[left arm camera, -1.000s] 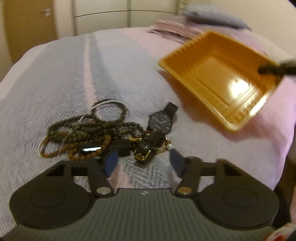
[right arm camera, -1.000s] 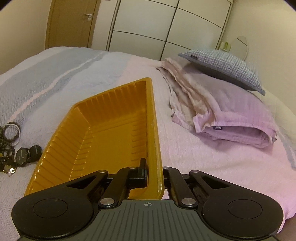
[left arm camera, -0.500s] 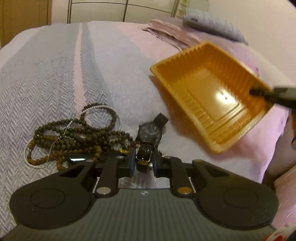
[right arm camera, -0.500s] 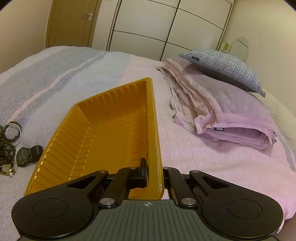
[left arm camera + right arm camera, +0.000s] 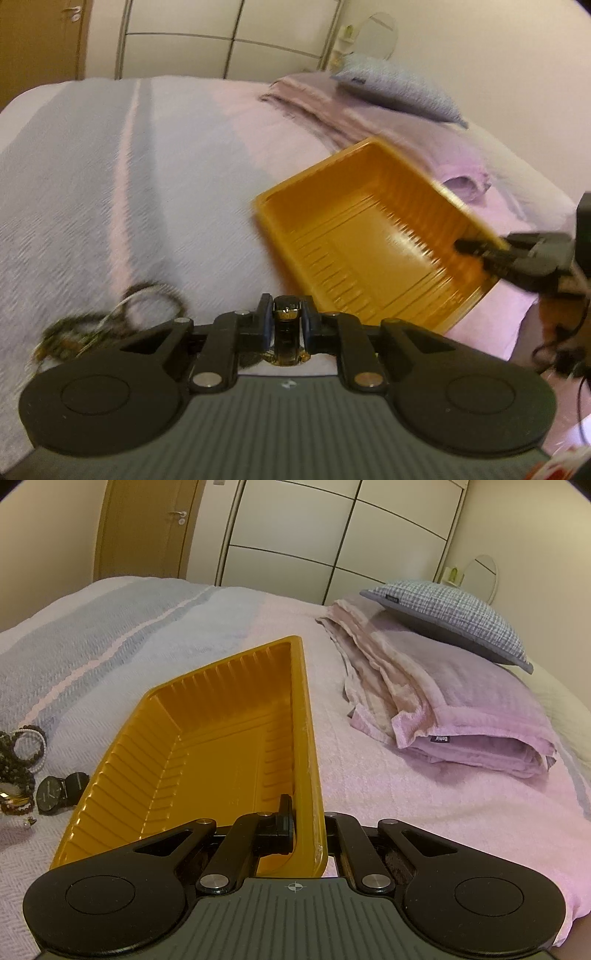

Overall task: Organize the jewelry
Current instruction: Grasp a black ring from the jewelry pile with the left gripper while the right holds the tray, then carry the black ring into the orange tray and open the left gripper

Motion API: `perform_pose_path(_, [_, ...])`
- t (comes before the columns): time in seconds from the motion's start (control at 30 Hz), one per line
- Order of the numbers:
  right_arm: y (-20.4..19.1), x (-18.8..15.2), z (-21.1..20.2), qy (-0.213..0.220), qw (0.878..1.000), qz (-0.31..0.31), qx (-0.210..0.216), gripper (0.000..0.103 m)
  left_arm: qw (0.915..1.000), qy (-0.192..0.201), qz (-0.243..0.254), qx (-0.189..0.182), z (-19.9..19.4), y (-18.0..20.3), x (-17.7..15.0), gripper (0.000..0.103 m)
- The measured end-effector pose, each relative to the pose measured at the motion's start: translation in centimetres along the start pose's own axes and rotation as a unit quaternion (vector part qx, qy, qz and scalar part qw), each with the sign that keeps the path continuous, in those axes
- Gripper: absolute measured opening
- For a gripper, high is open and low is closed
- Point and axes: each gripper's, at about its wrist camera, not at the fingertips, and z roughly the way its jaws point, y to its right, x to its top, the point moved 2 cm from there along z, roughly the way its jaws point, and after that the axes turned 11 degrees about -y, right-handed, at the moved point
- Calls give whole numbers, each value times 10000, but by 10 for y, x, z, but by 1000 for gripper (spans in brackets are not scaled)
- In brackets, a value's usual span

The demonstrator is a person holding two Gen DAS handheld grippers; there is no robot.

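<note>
Bedroom setup: a bed with a lavender-and-grey cover, and everything's happening along its near edge.

Closest in, the left gripper has just clamped its blue pads onto a dark piece with gold trim, looks like a watch or buckled strap, can't say which. A second ago those jaws were wide open over the pile, half a second ago they'd closed around it, and now the piece is lifted clear of the cover and swinging toward the tray. So one item is picked and on its way.

Just behind and to the left, the rest of the pile sits on the cover near that same edge: the bead strands in a tangle, and the black watch lying right beside the tray's left wall.

The right gripper hasn't budged, pinched tight on the near rim of the orange tray, holding it tipped with the open side facing the pile. Tray's empty so far.

Further back, a folded pink blanket with a checked pillow on top, then wardrobe doors on the far wall.

My guess: drop comes next, then back for the beads.
</note>
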Motion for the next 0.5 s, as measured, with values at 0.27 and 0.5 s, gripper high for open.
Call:
perform_pose_path(0.27, [1,1,2,12,10000,-23,28,4,9988,114,350,-319,43,52,23,14])
perform_pose_path(0.5, [2,1,4,17,10000,12,55,4,9974,-109,601,-382,71,76,21,14])
